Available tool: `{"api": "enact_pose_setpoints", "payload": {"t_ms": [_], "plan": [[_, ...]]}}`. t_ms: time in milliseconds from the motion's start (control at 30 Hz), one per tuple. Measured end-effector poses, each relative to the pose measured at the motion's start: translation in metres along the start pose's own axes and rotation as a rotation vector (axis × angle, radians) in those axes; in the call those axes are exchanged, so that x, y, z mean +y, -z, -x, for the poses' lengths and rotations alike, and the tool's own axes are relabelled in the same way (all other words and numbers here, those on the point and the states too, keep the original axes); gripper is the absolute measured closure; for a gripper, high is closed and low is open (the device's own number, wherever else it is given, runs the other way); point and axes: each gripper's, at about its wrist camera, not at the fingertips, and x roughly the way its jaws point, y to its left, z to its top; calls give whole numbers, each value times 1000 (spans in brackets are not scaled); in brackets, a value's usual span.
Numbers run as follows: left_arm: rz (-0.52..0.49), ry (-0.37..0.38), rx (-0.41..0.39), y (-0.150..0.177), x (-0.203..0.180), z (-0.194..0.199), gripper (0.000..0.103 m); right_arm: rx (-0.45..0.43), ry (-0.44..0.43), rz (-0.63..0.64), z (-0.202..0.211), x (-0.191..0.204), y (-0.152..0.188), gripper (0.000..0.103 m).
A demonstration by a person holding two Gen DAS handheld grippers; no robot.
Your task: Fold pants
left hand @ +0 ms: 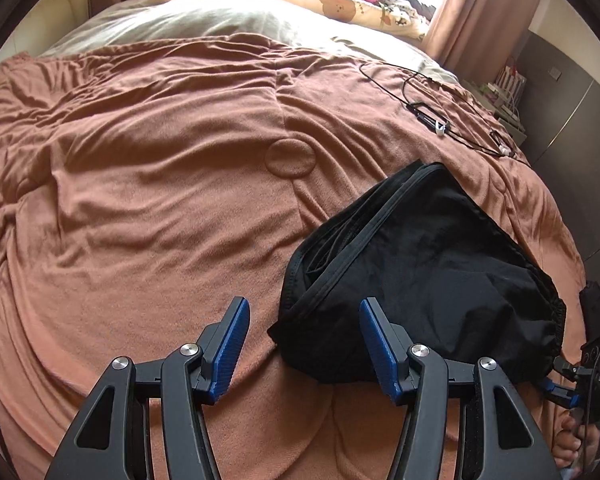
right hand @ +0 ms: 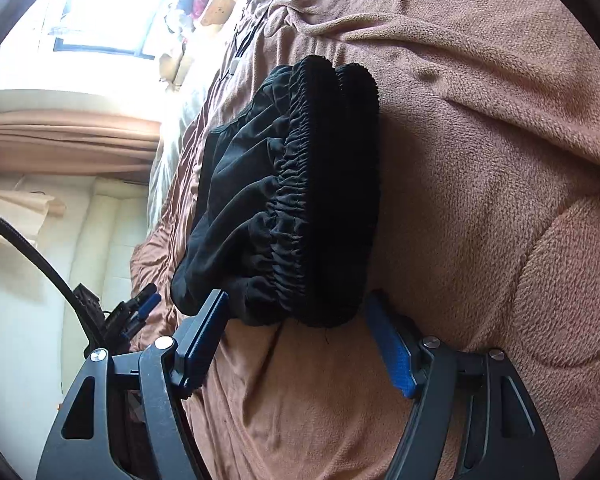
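Note:
Black pants (left hand: 428,276) lie folded into a compact stack on the brown blanket (left hand: 160,200), hems and seams showing on their left side. My left gripper (left hand: 302,312) is open and empty, just in front of the stack's near left corner. In the right wrist view the pants (right hand: 292,200) show their gathered elastic waistband facing the camera. My right gripper (right hand: 296,304) is open, its jaws standing wide on either side of the waistband's near end, not closed on it. The right gripper also shows at the far right of the left wrist view (left hand: 560,392).
A black cable with a small clip (left hand: 432,120) lies on the blanket at the back right. Pillows and bedding (left hand: 340,4) are piled at the head of the bed under a window. A dark cabinet (left hand: 580,140) stands to the right.

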Motion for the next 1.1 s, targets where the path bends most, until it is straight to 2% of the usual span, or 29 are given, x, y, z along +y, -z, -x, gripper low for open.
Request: {"api": "enact_pose_setpoints", "payload": {"t_ms": [100,267,367,567,700,833,933,1100], "plan": [[50,40,22,10,12,-5,43,-8,-6,-7,-1,-3,-7,35],[133,136,73,21,23,-19,43,-29,-2,-32,-3,-14,-11,64],[164,173,100,28,23,-29,43,-39,-17,-31,-2,-20,-15,77],[221,241,132,36,22,-48,43,-89,-12,12,23,-24,-22,81],[198,223,140,39,16,-59,43,-104,0,43,30,-18,-26,82],[186,215,131,36,14,-64,43,-88,18,64,34,-10,-15,82],[181,207,133,32,12,-69,42,-81,25,67,22,2,-13,82],[129,163,134,27,0,-75,42,-75,37,61,15,0,-14,82]]}}
